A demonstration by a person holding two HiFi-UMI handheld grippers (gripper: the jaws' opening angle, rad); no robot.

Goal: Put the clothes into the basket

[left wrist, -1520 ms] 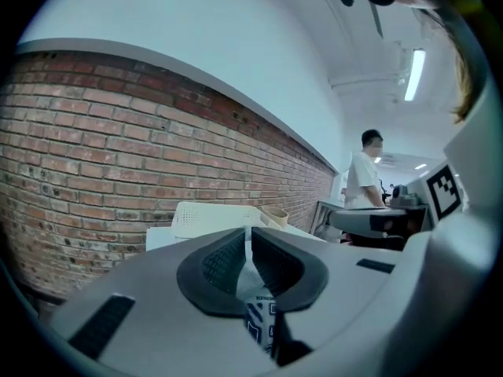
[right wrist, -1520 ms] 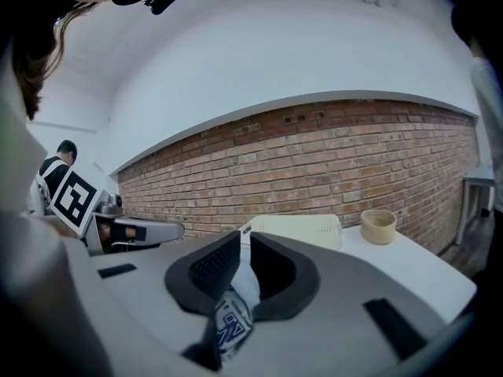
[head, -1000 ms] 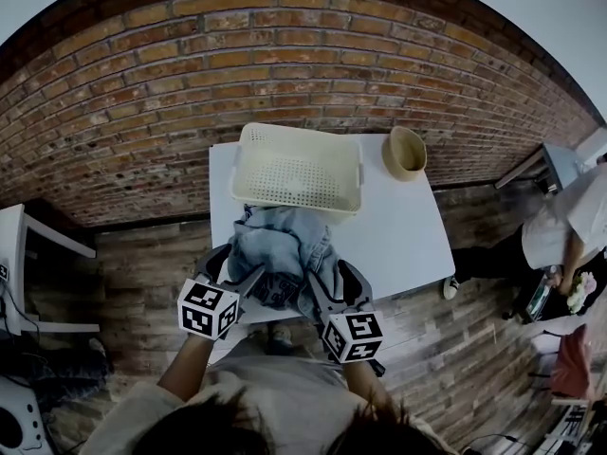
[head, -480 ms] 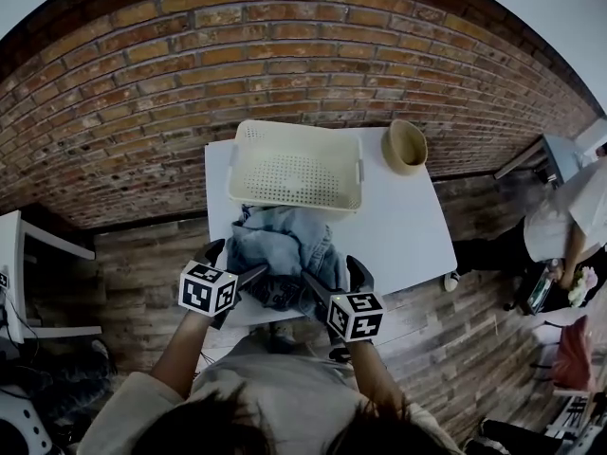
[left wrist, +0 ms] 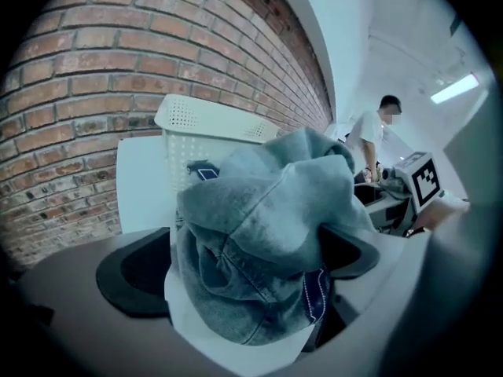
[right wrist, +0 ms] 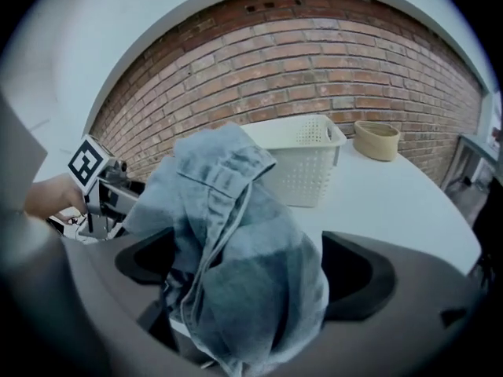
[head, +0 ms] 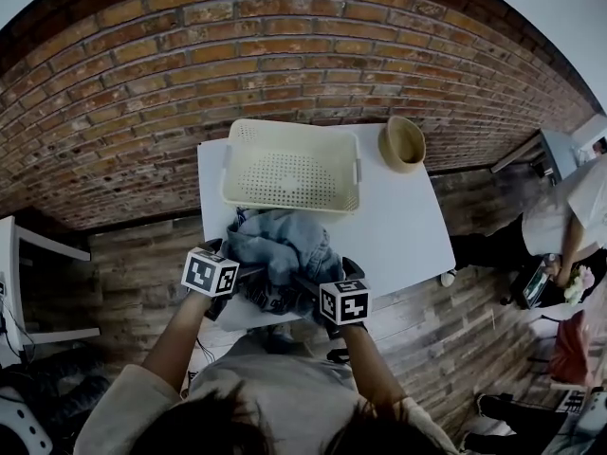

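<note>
Since a second ago the denim clothes (head: 280, 245) have sunk onto the table (head: 398, 226), just in front of the basket (head: 322, 207). My left gripper (head: 245, 273) and right gripper (head: 308, 287) have just been opening and now stand spread wide, with cloth loose between the jaws. The basket is empty, so I judge a fresh grip is needed.

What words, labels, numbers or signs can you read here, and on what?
No readable words or numbers anywhere.
Cube on left gripper: black-and-white square marker, no letters.
Cube on right gripper: the same.
Dark blue patch on the denim clothes: too blurred to read.
Both grippers' jaws have just been opening, denim between them.
</note>
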